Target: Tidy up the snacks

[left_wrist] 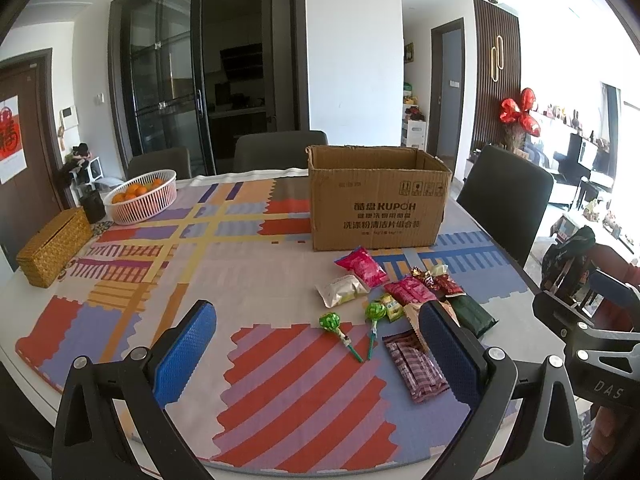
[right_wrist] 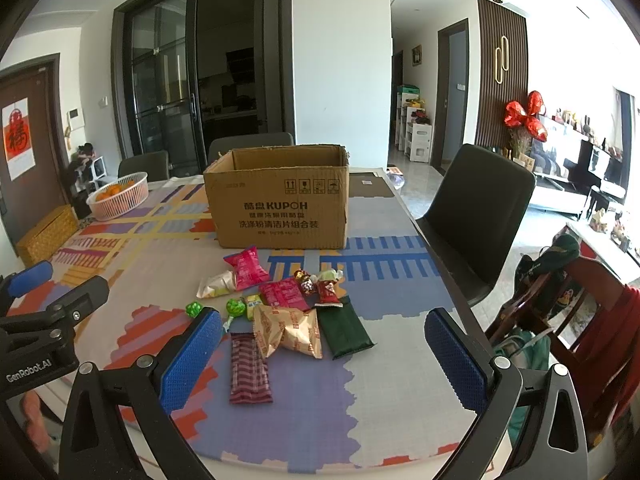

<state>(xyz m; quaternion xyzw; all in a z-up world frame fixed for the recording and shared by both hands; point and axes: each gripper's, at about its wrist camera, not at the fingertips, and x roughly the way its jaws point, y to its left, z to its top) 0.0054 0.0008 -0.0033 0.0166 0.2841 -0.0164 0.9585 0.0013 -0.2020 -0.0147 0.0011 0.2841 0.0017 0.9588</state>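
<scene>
Snacks (right_wrist: 280, 312) before cardboard box (right_wrist: 280, 204)

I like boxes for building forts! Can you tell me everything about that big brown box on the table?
The cardboard box is plain brown corrugated card, printed in dark letters with "KUPOH", Chinese text and small handling symbols. Its top is open, with the edges rough and a little torn. It stands upright on the colourful tablecloth, behind the snack pile. The pink snack packet lies right at its base.

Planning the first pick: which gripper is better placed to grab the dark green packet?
Right, probably. The dark green packet lies between the open right gripper fingers' line; the left gripper faces the lollipops.
</scene>
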